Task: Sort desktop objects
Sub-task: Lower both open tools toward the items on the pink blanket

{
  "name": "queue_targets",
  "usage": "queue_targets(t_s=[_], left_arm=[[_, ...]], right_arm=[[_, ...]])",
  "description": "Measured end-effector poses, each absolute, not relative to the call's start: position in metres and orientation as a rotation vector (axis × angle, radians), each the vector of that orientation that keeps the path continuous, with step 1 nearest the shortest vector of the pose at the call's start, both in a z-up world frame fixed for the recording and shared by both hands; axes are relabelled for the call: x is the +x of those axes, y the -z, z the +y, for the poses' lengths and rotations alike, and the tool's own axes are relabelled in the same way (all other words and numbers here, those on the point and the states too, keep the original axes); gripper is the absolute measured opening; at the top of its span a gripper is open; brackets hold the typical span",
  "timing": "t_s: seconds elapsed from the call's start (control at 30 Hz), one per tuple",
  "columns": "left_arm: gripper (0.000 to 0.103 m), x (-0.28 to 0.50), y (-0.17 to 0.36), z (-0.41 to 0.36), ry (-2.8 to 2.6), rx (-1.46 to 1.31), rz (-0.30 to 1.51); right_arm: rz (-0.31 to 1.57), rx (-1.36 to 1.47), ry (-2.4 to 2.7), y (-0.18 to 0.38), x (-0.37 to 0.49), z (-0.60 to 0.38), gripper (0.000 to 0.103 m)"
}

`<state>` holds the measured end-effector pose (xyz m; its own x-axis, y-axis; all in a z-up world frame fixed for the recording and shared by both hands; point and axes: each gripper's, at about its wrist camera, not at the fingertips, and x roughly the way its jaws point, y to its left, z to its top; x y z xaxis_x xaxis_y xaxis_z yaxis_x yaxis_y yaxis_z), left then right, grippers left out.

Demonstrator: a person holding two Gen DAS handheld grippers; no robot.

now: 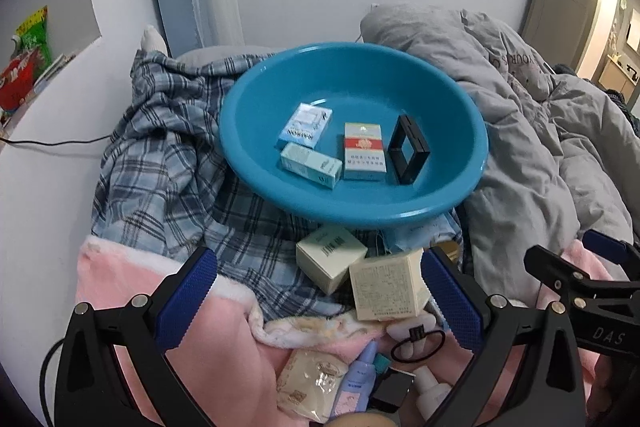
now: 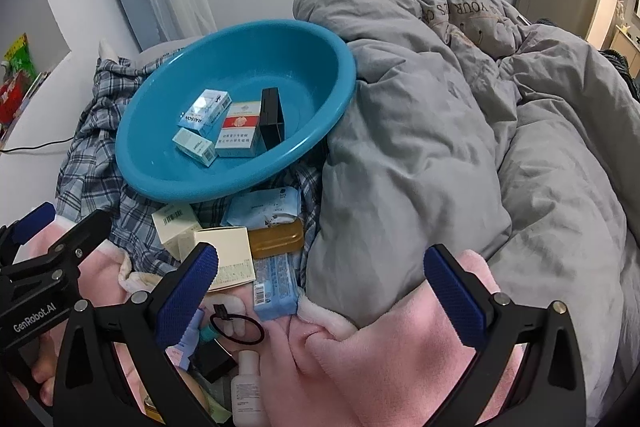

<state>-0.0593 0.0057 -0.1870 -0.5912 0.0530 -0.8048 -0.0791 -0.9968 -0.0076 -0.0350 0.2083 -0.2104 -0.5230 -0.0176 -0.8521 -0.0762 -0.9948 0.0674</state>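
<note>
Both tools hang with jaws spread wide and nothing between them: the left gripper [image 1: 320, 303] over the pile at the near edge of the bed, the right gripper [image 2: 320, 297] beside it over the pink blanket [image 2: 400, 327]. The blue basin [image 1: 356, 211] sits tilted on the plaid cloth [image 1: 168, 163] toward the head of the bed, leaning against the grey duvet [image 2: 440, 131]; it already holds three small packs and a black frame [image 1: 410, 149]. Still outside are two cream boxes [image 1: 386, 285] just below the basin's near rim, touching each other, plus a hair tie [image 2: 236, 327], a white bottle [image 2: 248, 387] and other packets. The risk, I judge, lies in the soft bedding: pressing down on a box may sink it into the folds, and a heavy drop could tip the unsteady basin.
</note>
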Motion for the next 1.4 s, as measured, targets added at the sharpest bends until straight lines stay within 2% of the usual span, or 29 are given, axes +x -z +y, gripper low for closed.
queue_targets(t_s=[0.77,0.93,1.07,1.4], left_arm=[[0.103,-0.063,0.227,0.008,-2.569,-1.56,-0.061],[0.103,-0.074,0.249,0.023,-2.527,-1.581,0.005],[0.103,-0.083,0.267,0.023,-2.436,-1.627,-0.109],[0.103,-0.099,0.275,0.028,-2.439,-1.634,-0.116]], right_arm=[[0.136,-1.572,-2.671,0.225,-0.038,0.213,0.102],[0.132,-1.581,-2.669,0.228,-0.038,0.214,0.102],[0.128,-1.604,-2.646,0.235,-0.04,0.217,0.102],[0.106,-1.655,-2.608,0.253,-0.045,0.22,0.102]])
